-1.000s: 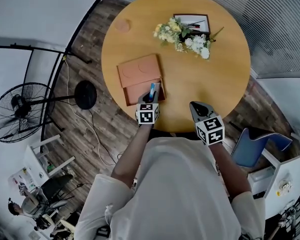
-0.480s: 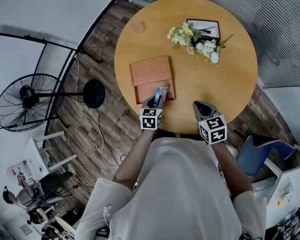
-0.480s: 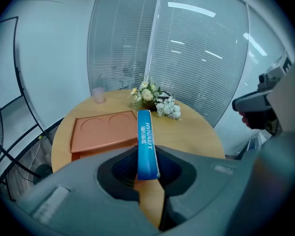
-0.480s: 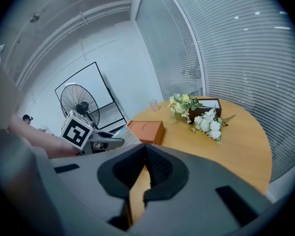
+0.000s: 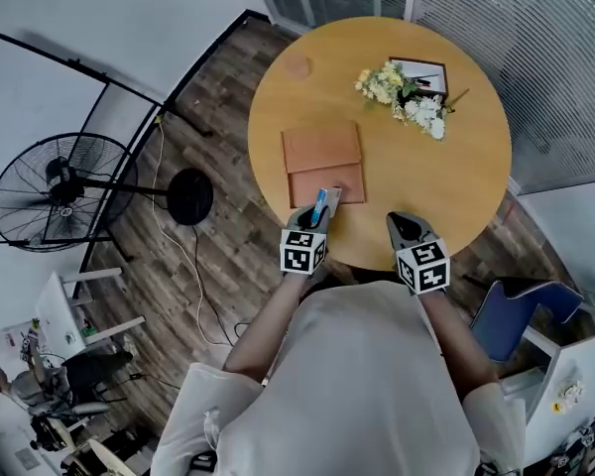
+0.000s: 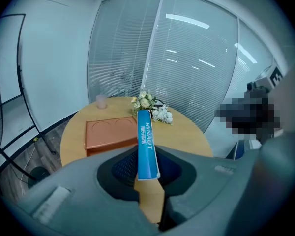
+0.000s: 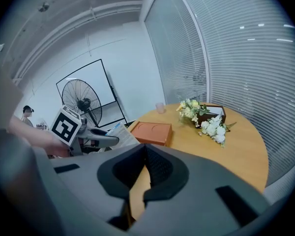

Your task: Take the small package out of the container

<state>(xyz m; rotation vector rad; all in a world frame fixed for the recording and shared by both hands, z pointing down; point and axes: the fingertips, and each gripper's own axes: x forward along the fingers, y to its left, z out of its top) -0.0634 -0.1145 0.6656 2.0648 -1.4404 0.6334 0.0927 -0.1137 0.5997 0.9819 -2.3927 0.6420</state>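
A flat small package [image 5: 323, 202] with a blue edge [image 6: 145, 132] stands on edge between the pads of my left gripper [image 5: 314, 217], which is shut on it. The package hangs above the table's near rim, just in front of the brown leather-look container [image 5: 322, 154], which lies flat on the round wooden table [image 5: 456, 177]. In the left gripper view the container [image 6: 108, 133] sits beyond the package. My right gripper [image 5: 403, 225] hovers over the near table edge, to the right of the left one, its jaws [image 7: 145, 149] shut on nothing.
A bunch of pale flowers [image 5: 409, 95] and a dark framed box [image 5: 421, 71] lie at the table's far side, with a small cup [image 5: 297, 65] at the far left. A standing fan [image 5: 48, 190] is on the floor to the left and a blue chair [image 5: 516, 307] to the right.
The left gripper has risen and drawn back toward the person, carrying the package from the container's open front part to the table's edge. The right gripper has also come back and up.
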